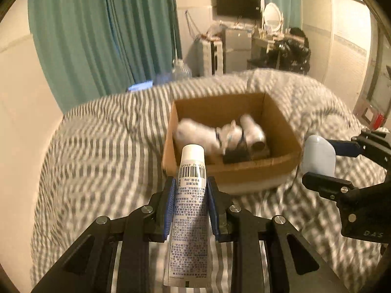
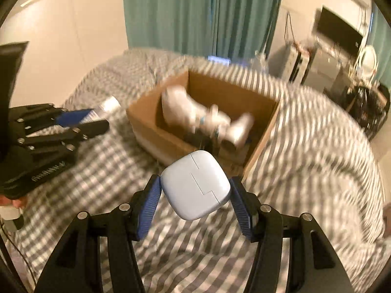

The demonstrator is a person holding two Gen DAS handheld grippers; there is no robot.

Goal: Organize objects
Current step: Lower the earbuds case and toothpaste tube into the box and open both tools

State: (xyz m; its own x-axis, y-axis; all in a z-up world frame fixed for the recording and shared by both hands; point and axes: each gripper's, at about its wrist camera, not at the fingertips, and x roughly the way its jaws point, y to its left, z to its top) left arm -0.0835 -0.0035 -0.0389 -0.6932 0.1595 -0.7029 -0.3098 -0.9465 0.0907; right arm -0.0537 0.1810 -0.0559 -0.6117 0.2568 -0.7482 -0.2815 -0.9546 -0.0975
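My left gripper [image 1: 190, 183] is shut on a white tube [image 1: 189, 210] with a barcode, cap end pointing toward the cardboard box [image 1: 283, 122]. It also shows in the right wrist view [image 2: 97, 119], left of the box [image 2: 151, 131]. My right gripper [image 2: 195, 183] is shut on a pale blue rounded case [image 2: 195, 185], held above the bed just before the box's near corner. It shows at the right of the left wrist view [image 1: 317, 161]. The box holds white items [image 1: 220, 134] and a dark object; they are blurred.
The box sits on a bed with a grey-and-white striped cover [image 1: 97, 158]. Teal curtains [image 1: 97, 36] hang behind. A desk with a monitor [image 1: 238, 3] and a mirror stands at the far wall. A clear bottle [image 1: 180, 69] stands beyond the bed.
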